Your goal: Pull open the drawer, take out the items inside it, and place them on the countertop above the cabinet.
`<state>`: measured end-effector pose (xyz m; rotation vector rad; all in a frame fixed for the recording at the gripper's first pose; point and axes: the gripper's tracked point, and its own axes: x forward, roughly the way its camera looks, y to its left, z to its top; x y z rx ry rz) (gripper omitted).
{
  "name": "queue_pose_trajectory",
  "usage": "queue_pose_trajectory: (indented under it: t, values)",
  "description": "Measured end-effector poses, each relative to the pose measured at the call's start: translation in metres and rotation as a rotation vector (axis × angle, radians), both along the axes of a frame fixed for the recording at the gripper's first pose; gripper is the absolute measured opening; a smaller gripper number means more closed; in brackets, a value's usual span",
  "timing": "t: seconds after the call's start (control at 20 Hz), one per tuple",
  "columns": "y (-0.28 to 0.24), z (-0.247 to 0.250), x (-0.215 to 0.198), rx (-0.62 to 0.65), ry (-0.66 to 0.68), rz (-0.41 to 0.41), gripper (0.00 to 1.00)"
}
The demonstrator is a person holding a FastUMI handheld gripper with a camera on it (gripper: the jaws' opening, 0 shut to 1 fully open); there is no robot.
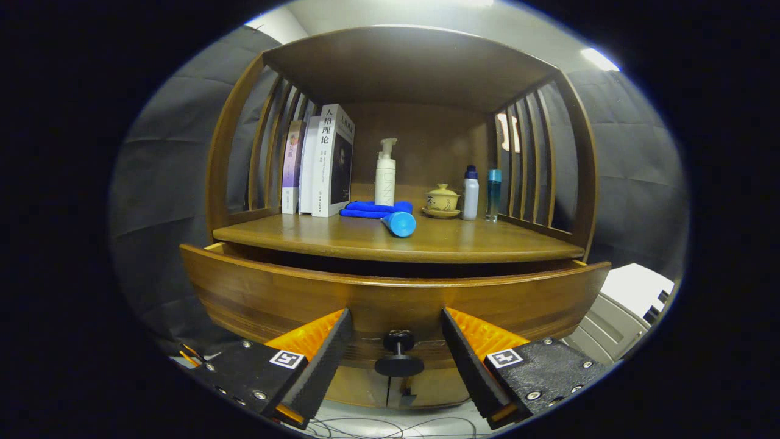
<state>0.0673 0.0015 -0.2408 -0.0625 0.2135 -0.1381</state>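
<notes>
Gripper (396, 356) spread wide, knob (398, 353) between fingers, untouched. Drawer (396, 299) (partly out) looks heavy, stiff wood; knob's small & prob. slippery, so pinch its stem.

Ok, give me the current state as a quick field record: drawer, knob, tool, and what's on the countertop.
drawer: pulled part way out, inside hidden behind its front
knob: between the tool's fingers, not touched
tool: open, fingers either side of the knob
countertop: books, pump bottle, blue cloth, blue tube, lidded teacup, white bottle, teal bottle
</notes>
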Motion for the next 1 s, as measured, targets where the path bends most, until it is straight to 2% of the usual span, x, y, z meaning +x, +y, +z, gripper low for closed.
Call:
queue_pose_trajectory:
  t: [0.2, 0.5, 0.6, 0.65, 0.8, 0.9, 1.0]
  values:
    - [-0.007, -0.001, 0.025, -0.050, 0.004, 0.010, 0.93]
    - [-0.018, -0.002, 0.032, 0.036, -0.020, -0.018, 0.94]
    - [-0.016, 0.009, 0.027, 0.038, -0.010, 0.026, 0.95]
    - [-0.025, 0.017, 0.016, 0.027, 0.006, 0.029, 0.95]
    - [-0.071, 0.073, -0.015, -0.024, -0.059, -0.044, 0.95]
    - [-0.088, 0.112, -0.031, 0.008, -0.106, -0.081, 0.95]
    - [-0.087, 0.144, -0.040, 0.080, -0.121, -0.035, 0.95]
